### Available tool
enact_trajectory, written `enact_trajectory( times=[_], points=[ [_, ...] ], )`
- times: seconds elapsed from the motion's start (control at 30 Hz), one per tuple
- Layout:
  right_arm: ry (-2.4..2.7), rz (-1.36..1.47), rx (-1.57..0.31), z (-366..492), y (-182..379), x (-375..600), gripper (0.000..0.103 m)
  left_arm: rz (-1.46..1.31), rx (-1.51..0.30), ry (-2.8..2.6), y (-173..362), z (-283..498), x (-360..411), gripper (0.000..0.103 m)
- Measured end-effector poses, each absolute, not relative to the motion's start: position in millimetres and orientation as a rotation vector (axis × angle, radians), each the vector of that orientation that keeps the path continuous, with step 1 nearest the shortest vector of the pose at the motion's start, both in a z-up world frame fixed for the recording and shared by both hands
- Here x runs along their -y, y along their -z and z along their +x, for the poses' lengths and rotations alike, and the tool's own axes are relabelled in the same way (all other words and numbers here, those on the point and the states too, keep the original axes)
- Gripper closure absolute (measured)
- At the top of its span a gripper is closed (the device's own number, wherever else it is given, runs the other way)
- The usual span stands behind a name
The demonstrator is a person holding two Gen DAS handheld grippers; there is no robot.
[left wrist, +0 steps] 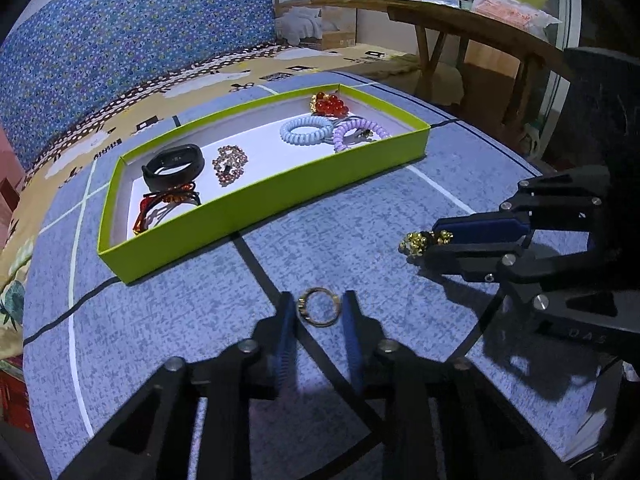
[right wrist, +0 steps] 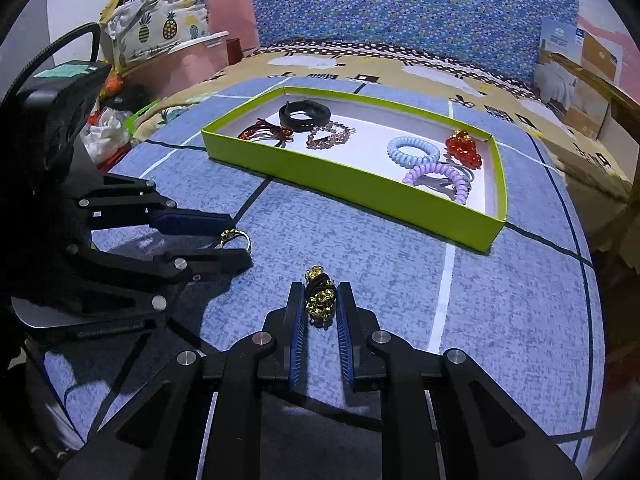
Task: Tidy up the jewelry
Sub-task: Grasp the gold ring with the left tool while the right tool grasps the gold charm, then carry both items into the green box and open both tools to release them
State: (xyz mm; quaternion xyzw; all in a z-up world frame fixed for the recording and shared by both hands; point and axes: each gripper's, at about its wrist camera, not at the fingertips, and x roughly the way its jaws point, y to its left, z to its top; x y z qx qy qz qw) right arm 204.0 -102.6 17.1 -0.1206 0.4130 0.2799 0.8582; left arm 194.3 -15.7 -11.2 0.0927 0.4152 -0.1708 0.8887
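Nearest in the left wrist view, a gold ring [left wrist: 319,306] is framed by the left tool [left wrist: 318,312], whose fingers stand apart on either side of it. Whether the ring is touched by the pads cannot be told; it appears to lie on the blue patterned table [left wrist: 200,320], so a grasp seems to be in preparation.

In the right wrist view, a gold beaded ornament with a black cord [right wrist: 319,296] is seen between the fingers of the right tool [right wrist: 319,300]. The pads are drawn close against it, and the side view from the left wrist suggests it is clamped at the fingertips, low over the table. It is probably held this way for carrying to the box.

Farther off, an open lime-green box [left wrist: 280,196] is set on the table to receive the pieces. At its near left end a black wristband [left wrist: 174,166], an amber hair clip [left wrist: 168,204] and a pink beaded bracelet [left wrist: 229,164] are kept. At the far right end a pale blue spiral hair tie [left wrist: 306,130], a lilac spiral hair tie [left wrist: 358,132] and a red bead cluster [left wrist: 330,106] are grouped. The middle of the white floor is left bare, likely leaving room for the two gold pieces.
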Motion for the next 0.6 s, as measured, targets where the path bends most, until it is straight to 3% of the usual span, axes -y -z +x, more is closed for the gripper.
enact_trajectory(
  times=[0.6],
  points=[
    [-0.549, -0.156, -0.805, 199.7, -37.6, 118.2, 0.087, 0.064, -0.72, 0.304, -21.3, 175.6, -4.6, 0.08]
  ],
)
